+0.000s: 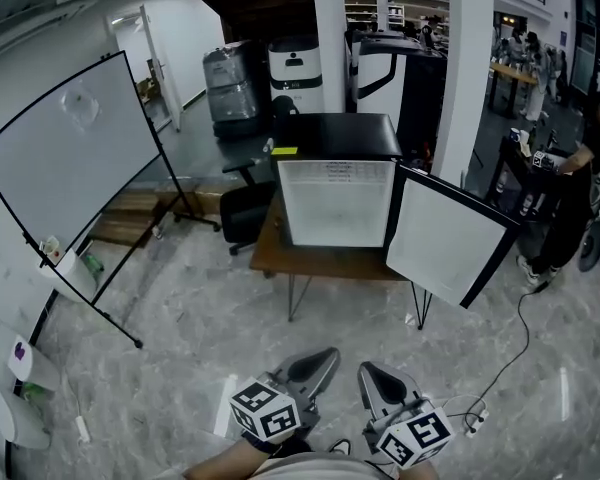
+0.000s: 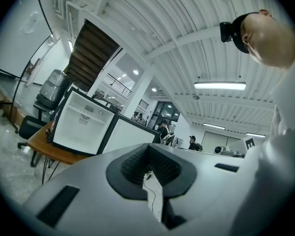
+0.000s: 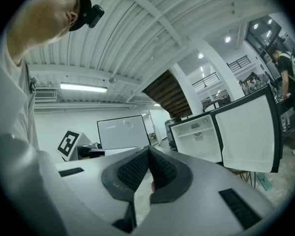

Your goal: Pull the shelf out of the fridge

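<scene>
White fridge (image 1: 335, 203) stands far on the table (image 1: 310, 260), door (image 1: 445, 238) swung open right. Near, left gripper (image 1: 315, 366) and right gripper (image 1: 378, 378) are both closed, holding nothing.

Even strip light (image 2: 220, 85) overhead, fisheye-warped edges, perhaps slightly soft.
</scene>
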Action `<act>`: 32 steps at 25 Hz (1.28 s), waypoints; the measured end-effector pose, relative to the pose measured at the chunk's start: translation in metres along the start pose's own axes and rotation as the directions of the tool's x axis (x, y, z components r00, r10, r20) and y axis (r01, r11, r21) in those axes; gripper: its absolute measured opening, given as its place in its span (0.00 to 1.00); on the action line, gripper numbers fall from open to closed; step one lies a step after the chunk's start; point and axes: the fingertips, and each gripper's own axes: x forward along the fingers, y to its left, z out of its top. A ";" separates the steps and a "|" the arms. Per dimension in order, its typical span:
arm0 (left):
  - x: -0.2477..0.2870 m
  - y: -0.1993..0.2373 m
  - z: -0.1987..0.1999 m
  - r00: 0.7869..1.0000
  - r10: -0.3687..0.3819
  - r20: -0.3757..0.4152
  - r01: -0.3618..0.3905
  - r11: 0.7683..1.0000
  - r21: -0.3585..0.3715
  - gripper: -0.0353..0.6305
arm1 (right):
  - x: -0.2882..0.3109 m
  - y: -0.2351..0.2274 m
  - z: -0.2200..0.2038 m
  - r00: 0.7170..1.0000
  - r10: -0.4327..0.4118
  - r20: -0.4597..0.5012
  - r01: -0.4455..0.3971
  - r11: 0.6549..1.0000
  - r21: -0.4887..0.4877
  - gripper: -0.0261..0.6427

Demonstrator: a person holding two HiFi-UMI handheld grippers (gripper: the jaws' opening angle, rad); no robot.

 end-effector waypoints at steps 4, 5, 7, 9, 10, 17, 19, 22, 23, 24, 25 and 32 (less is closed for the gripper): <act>0.004 0.013 0.001 1.000 0.028 -0.007 -0.028 1.000 0.008 0.06 | 0.011 -0.002 0.003 0.999 0.039 0.017 -0.040 0.999 0.010 0.06; 0.005 0.016 0.002 0.999 0.031 -0.007 -0.031 1.000 0.004 0.06 | 0.015 -0.003 0.004 0.999 0.042 0.019 -0.042 0.999 -0.002 0.06; 0.008 0.026 0.005 0.999 0.036 -0.004 -0.036 0.999 -0.004 0.06 | 0.026 -0.007 0.005 0.999 0.039 0.020 -0.038 0.999 -0.033 0.06; 0.012 0.038 0.010 0.999 0.040 -0.001 -0.040 0.999 -0.007 0.06 | 0.041 -0.013 0.006 0.999 0.030 0.016 -0.028 0.998 -0.063 0.06; 0.015 0.046 0.013 0.999 0.041 0.001 -0.041 0.999 -0.008 0.06 | 0.049 -0.017 0.006 1.000 0.026 0.013 -0.025 0.997 -0.074 0.06; 0.045 0.115 0.042 1.000 0.015 0.000 -0.015 1.000 -0.003 0.06 | 0.126 -0.047 0.016 1.000 -0.013 0.019 0.015 0.994 -0.105 0.06; 0.056 0.139 0.057 1.000 -0.001 0.001 0.001 1.000 0.007 0.06 | 0.155 -0.060 0.021 0.999 -0.036 0.024 0.039 0.992 -0.119 0.06; 0.072 0.176 0.080 1.000 -0.026 -0.002 0.026 0.999 0.025 0.06 | 0.201 -0.079 0.030 0.997 -0.076 0.034 0.081 0.984 -0.158 0.06; 0.076 0.187 0.085 0.999 -0.036 -0.008 0.036 0.999 0.027 0.06 | 0.214 -0.084 0.032 0.995 -0.092 0.038 0.097 0.981 -0.169 0.06; 0.080 0.197 0.089 0.999 -0.046 -0.015 0.047 0.999 0.027 0.06 | 0.227 -0.090 0.033 0.993 -0.109 0.042 0.115 0.977 -0.180 0.06; 0.083 0.206 0.093 0.998 -0.058 -0.022 0.058 0.998 0.030 0.06 | 0.238 -0.096 0.034 0.991 -0.128 0.046 0.134 0.972 -0.194 0.06; 0.106 0.258 0.111 0.994 -0.102 -0.042 0.102 0.995 0.009 0.06 | 0.304 -0.149 0.037 0.958 -0.282 0.051 0.277 0.863 -0.423 0.06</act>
